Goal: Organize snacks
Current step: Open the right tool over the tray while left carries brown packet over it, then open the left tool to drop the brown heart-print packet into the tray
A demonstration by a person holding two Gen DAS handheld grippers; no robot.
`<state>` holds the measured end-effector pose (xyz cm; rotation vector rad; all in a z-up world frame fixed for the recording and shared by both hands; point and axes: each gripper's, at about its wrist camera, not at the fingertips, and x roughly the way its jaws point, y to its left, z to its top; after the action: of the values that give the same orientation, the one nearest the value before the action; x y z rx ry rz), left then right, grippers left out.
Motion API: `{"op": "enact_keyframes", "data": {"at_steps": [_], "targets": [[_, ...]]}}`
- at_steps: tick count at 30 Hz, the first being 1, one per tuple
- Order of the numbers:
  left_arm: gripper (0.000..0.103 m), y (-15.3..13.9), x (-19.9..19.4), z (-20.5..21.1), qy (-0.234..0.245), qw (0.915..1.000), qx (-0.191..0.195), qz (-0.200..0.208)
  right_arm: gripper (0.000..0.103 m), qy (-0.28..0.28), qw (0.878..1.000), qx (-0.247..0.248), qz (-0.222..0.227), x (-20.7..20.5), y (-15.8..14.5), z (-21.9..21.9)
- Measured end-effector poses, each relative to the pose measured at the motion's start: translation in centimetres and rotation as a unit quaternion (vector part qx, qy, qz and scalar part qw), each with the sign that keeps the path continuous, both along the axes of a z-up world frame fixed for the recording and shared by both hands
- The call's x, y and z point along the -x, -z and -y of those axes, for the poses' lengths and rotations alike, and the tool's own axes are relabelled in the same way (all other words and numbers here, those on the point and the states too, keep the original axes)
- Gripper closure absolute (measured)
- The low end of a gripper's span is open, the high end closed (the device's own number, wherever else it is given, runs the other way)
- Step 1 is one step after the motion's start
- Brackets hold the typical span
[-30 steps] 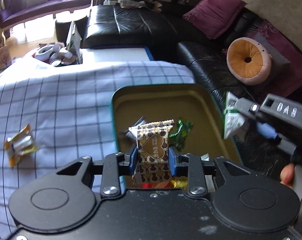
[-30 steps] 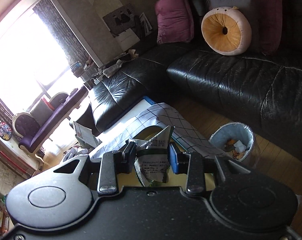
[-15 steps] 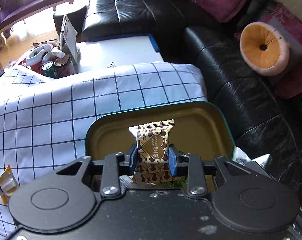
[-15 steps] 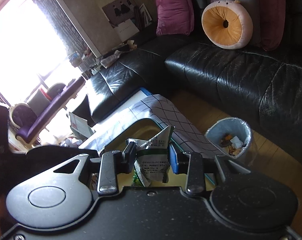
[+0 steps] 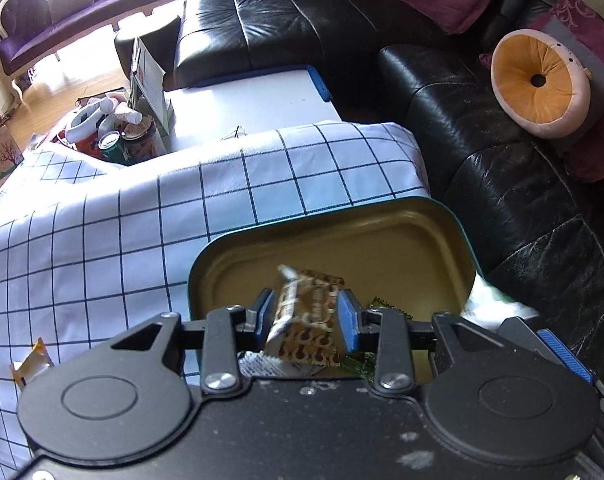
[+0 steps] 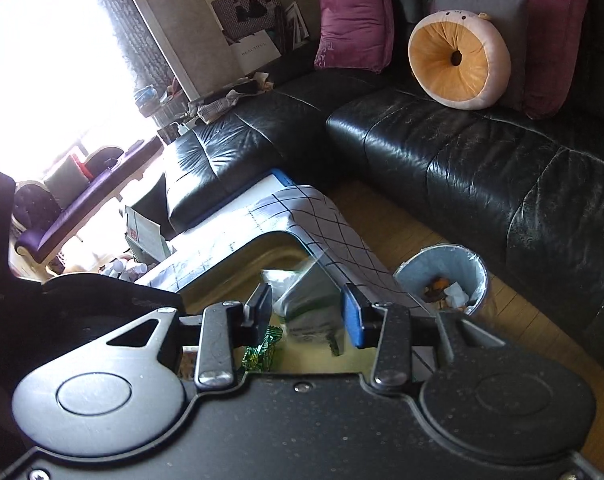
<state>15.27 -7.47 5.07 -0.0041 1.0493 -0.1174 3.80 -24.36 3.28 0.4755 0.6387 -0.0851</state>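
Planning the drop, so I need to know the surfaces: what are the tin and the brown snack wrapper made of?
Tin: looks like painted metal, teal outside, gold-lacquered inside, with a glossy sheen and pressed rim. Brown snack wrapper: seemingly thin printed plastic film, crinkled with crimped ends, blurred between the left tool's opening jaws.

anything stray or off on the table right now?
One orange-wrapped snack lies alone on the checked tablecloth, outside the tin tray. Both grippers' jaws are opening over the tray: the brown patterned snack tilts loose in the left gripper, the white-green packet blurs between the right gripper.
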Motion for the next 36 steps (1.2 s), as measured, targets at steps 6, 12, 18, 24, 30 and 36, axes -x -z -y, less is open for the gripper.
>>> {"op": "enact_keyframes", "data": {"at_steps": [6, 12, 18, 24, 30, 36], "targets": [[0.066, -0.5, 1.2, -0.8, -0.011, 0.9999, 0.004, 0.004, 0.054, -0.012, 1.0, 0.002, -0.006, 0.0, 0.0, 0.0], [0.066, -0.9, 3.7, -2.0, -0.029, 0.9991, -0.018, 0.024, 0.054, -0.022, 0.999, 0.02, -0.013, -0.1, -0.2, -0.8], [0.066, -1.0, 6.6, -5.4, -0.076, 0.9966, -0.006, 0.031, 0.054, -0.038, 0.998, 0.038, -0.016, -0.1, -0.3, -2.0], [0.066, -0.1, 8.5, -9.5, -0.133, 0.9909, -0.004, 0.021, 0.054, -0.053, 0.997, 0.048, -0.017, -0.2, -0.3, -3.2], [0.066, -0.2, 9.8, -13.9, -0.18, 0.9833, 0.017, 0.019, 0.054, -0.071, 0.996, 0.052, -0.019, -0.3, -0.3, -4.8], [0.066, -0.6, 10.7, -17.5, -0.242, 0.9695, -0.008, 0.036, 0.055, -0.105, 0.993, 0.052, -0.016, -0.2, -0.4, -6.8]]}}
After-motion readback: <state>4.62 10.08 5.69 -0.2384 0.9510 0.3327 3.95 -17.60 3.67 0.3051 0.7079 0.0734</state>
